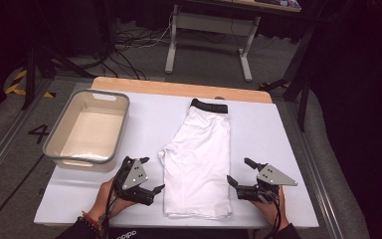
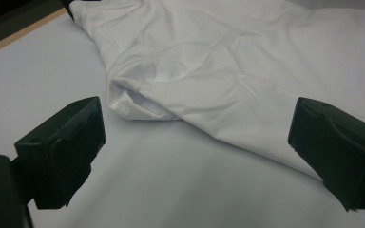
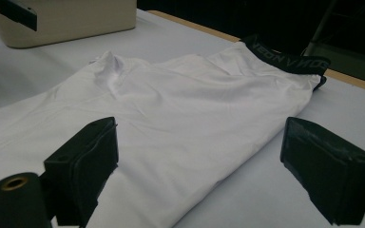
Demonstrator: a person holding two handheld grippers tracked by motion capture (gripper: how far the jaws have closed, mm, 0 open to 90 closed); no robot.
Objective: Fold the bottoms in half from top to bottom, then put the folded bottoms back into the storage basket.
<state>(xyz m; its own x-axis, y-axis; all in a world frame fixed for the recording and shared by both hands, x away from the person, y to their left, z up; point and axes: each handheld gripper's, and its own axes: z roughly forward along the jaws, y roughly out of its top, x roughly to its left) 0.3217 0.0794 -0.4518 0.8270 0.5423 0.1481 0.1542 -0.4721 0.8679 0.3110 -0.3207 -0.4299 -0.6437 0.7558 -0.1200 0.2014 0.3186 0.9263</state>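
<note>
White shorts with a black waistband lie folded lengthwise down the middle of the white table, waistband at the far end. My left gripper rests just left of the shorts' near half, open, its jaws apart on bare table. In the left gripper view, the gripper faces a folded fabric corner of the shorts. My right gripper sits just right of the shorts, open and holding nothing. In the right gripper view, the gripper faces the shorts and the waistband.
A beige bin with a grey rim stands on the table's left side, also in the right gripper view. A wooden strip runs along the far edge. Beyond it are desk legs and floor cables.
</note>
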